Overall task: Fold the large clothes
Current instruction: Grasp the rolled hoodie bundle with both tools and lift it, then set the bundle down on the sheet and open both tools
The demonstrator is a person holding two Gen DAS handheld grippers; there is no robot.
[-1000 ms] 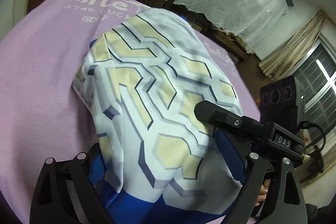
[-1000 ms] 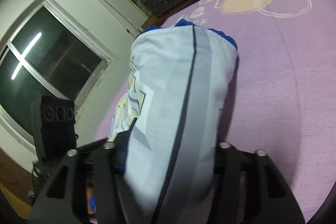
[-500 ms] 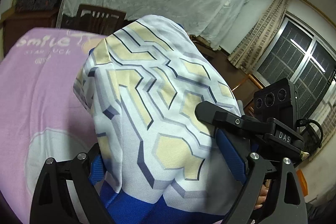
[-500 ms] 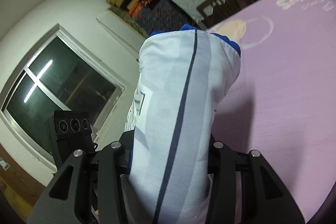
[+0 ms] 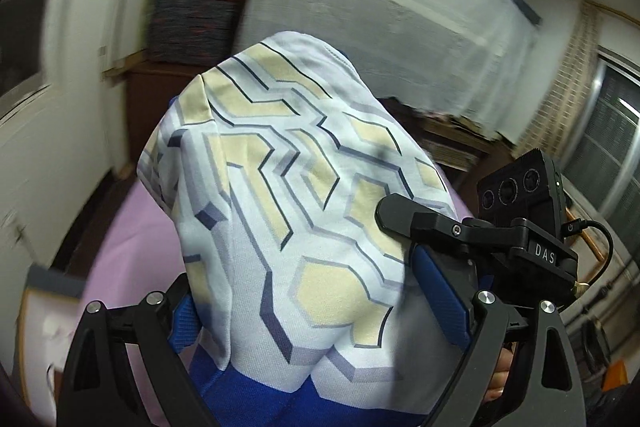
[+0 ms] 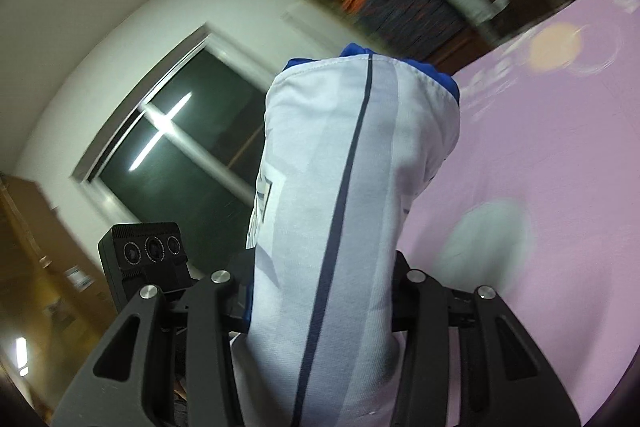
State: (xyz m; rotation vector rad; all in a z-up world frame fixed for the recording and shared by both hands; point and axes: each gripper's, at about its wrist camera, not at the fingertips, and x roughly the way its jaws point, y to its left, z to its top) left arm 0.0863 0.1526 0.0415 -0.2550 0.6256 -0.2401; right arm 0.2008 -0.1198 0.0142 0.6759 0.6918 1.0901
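Observation:
A large garment (image 5: 280, 147), white with yellow and grey geometric shapes and a blue inner side, hangs bunched over my left gripper (image 5: 312, 267). Cloth fills the gap between its blue pads (image 5: 440, 291), and the fingertips are hidden under it. My right gripper (image 5: 440, 227) grips the same garment from the right side. In the right wrist view the garment (image 6: 360, 147) shows a plain white face with a dark stripe, pinched between the jaws of my right gripper (image 6: 324, 287). Both grippers hold it up off the purple bed sheet (image 6: 560, 147).
The purple sheet (image 5: 132, 227) lies low at the left. Shelves of stacked cloth (image 5: 192, 7) and a white net curtain (image 5: 380, 27) stand behind it. A dark window (image 6: 180, 147) is to the left in the right wrist view. A white-edged flat object (image 5: 40, 299) sits at the lower left.
Both grippers have risen with the garment and tipped upward. The bed has dropped low in both views, the chair has left them, and the walls, shelves and windows now fill the background.

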